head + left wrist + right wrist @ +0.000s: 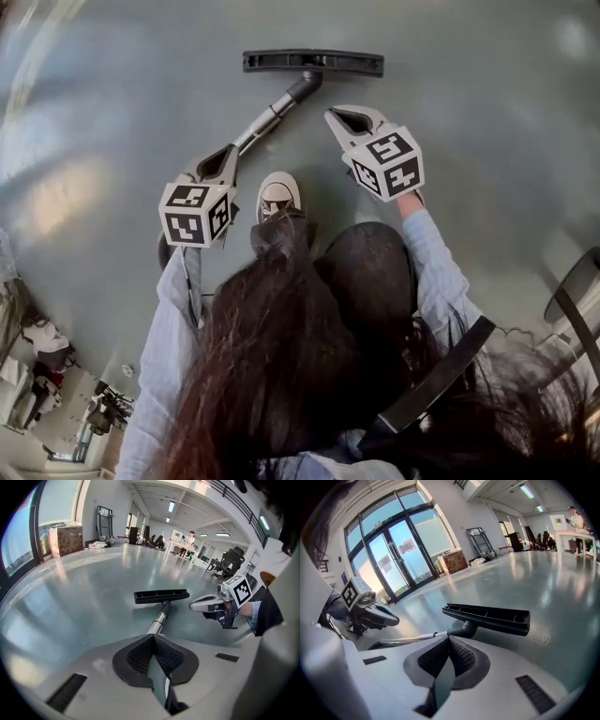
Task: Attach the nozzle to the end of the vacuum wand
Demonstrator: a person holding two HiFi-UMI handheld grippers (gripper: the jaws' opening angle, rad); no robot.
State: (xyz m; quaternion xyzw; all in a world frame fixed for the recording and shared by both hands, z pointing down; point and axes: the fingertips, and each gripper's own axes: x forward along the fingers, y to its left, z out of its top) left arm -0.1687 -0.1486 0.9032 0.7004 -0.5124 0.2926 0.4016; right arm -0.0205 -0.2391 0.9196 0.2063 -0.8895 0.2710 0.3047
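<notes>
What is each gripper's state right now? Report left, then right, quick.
Left gripper: closed, holding nothing.
Right gripper: closed, holding nothing.

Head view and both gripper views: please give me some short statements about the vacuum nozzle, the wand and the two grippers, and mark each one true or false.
1. The nozzle sits on the end of the wand. True.
2. The right gripper holds the nozzle. False: its jaws are shut on nothing, and it is apart from the nozzle.
3. The left gripper has its jaws shut. True.
4. The nozzle lies on a table. False: it lies on the floor.
5. A shoe shows between the two grippers in the head view. True.
</notes>
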